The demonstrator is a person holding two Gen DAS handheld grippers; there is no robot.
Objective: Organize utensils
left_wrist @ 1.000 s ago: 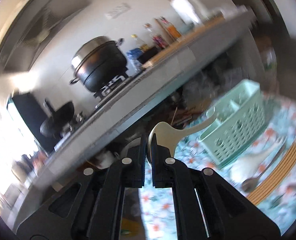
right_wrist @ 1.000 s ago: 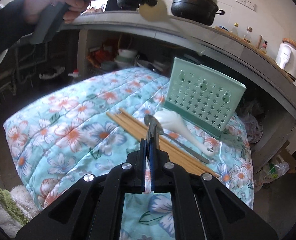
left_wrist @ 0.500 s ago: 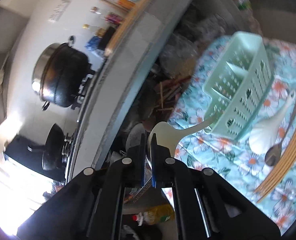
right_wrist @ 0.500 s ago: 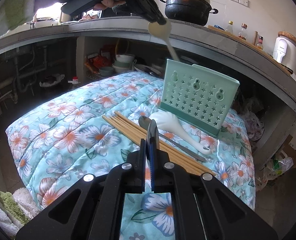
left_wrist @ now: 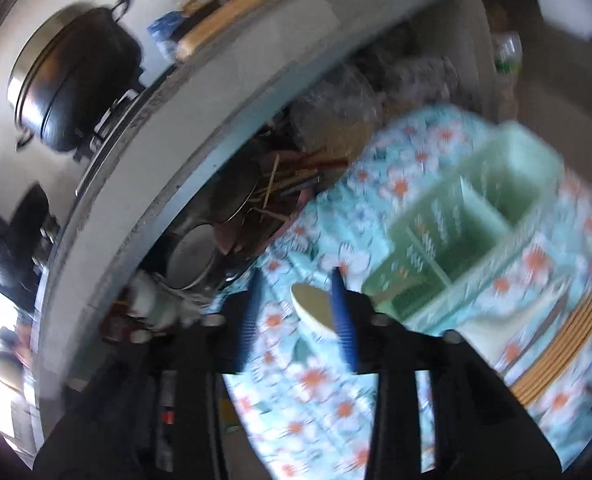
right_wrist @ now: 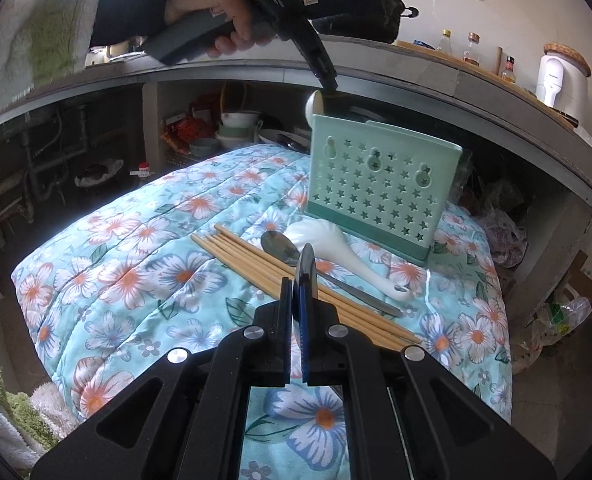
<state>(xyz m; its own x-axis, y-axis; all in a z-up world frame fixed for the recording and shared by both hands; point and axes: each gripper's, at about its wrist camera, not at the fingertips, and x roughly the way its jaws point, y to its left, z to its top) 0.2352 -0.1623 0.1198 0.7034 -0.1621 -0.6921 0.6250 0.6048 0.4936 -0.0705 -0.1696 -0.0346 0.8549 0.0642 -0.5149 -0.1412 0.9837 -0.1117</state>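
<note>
A mint green utensil holder (right_wrist: 379,186) stands on the floral cloth; it also shows from above in the left wrist view (left_wrist: 467,224). My left gripper (left_wrist: 296,308) is open just above the holder's left end. A cream spoon (left_wrist: 313,314) stands between its fingers, handle down in the holder; its bowl (right_wrist: 315,106) pokes above the rim. My right gripper (right_wrist: 297,308) is shut on a thin dark metal utensil (right_wrist: 307,264) and hovers over the cloth. Wooden chopsticks (right_wrist: 280,276), a metal spoon (right_wrist: 280,245) and a white ladle (right_wrist: 335,246) lie in front of the holder.
A grey counter (right_wrist: 415,80) runs behind and above the table, with a black pot (left_wrist: 72,76), bottles (right_wrist: 471,50) and a white jar (right_wrist: 559,76) on it. Bowls and clutter (right_wrist: 232,132) sit under the counter. The floral cloth (right_wrist: 136,260) covers the table.
My left gripper has come down over the holder's left end, lowered the cream spoon handle-first into it and opened. My right gripper has stayed shut on its utensil, almost still.
</note>
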